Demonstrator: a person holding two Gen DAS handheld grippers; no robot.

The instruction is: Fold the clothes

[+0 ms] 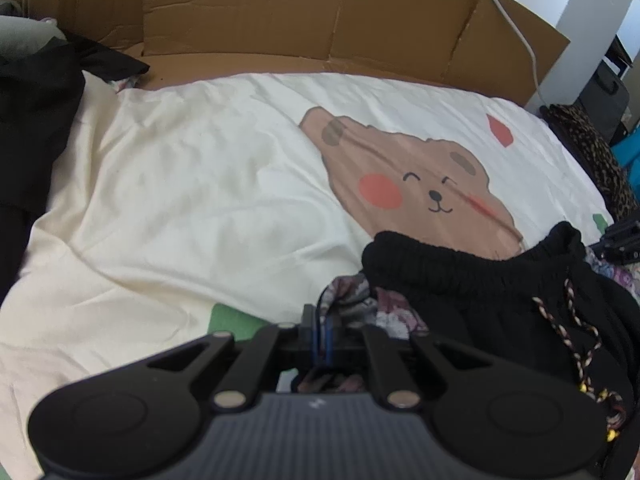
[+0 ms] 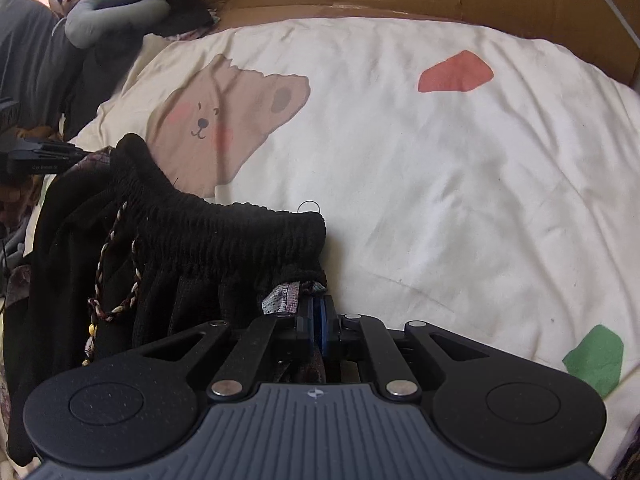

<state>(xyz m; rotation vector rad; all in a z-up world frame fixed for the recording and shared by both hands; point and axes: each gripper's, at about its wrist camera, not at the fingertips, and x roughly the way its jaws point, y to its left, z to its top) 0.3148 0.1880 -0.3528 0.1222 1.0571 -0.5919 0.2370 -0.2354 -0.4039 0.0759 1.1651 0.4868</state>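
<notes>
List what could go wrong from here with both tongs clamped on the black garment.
1. Each tongs, left and right, pinches only a thin edge of patterned fabric beside the waistband; it may slip when pulled.
2. The braided drawstring hangs loose and could snag or end up folded inside.
3. The garment hangs bunched between the tongs, so laying it on the wrinkled sheet may trap creases.

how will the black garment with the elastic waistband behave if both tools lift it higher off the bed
The black garment will likely go floppy: its waistband already sags between the left tool and right tool. It probably weighs little, since two small pinches hold it. Its braided drawstring hangs loose and may swing or snag.
</notes>
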